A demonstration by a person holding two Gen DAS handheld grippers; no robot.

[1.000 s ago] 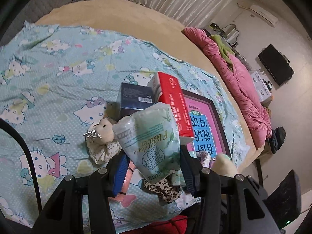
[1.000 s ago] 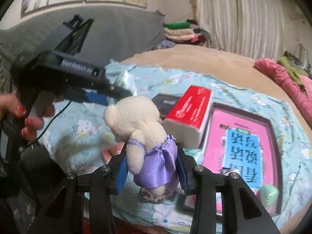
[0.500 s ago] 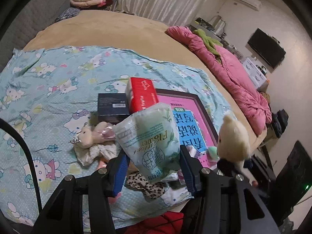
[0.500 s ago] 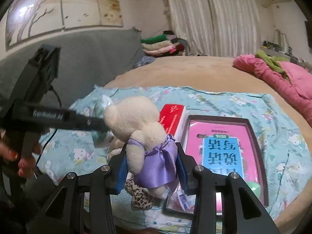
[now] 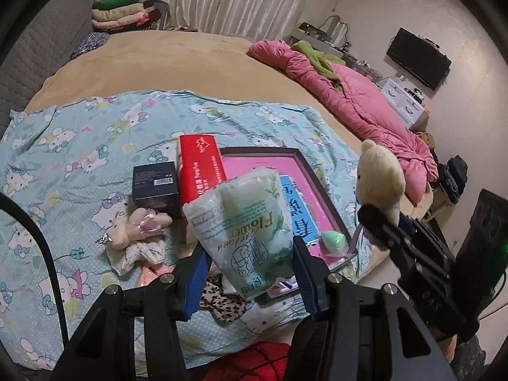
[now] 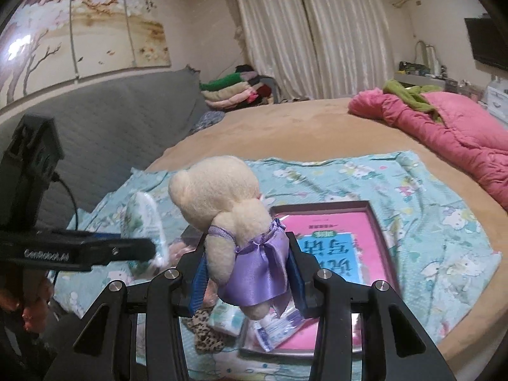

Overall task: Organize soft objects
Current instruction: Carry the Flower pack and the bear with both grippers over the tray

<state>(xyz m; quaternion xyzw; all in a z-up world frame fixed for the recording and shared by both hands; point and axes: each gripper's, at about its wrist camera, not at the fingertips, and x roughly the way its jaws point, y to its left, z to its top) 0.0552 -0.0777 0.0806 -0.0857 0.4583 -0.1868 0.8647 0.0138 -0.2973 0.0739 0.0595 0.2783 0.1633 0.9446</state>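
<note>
Tissue pack is clamped in left gripper; cream bear is clamped in right gripper, at 3 o'clock.

We see a pale green and white tissue pack printed with leaves, a cream bear in a shiny purple dress, a red box, a black box, a pink tray, a turquoise cartoon-cat sheet and a leopard-print scrap.
</note>
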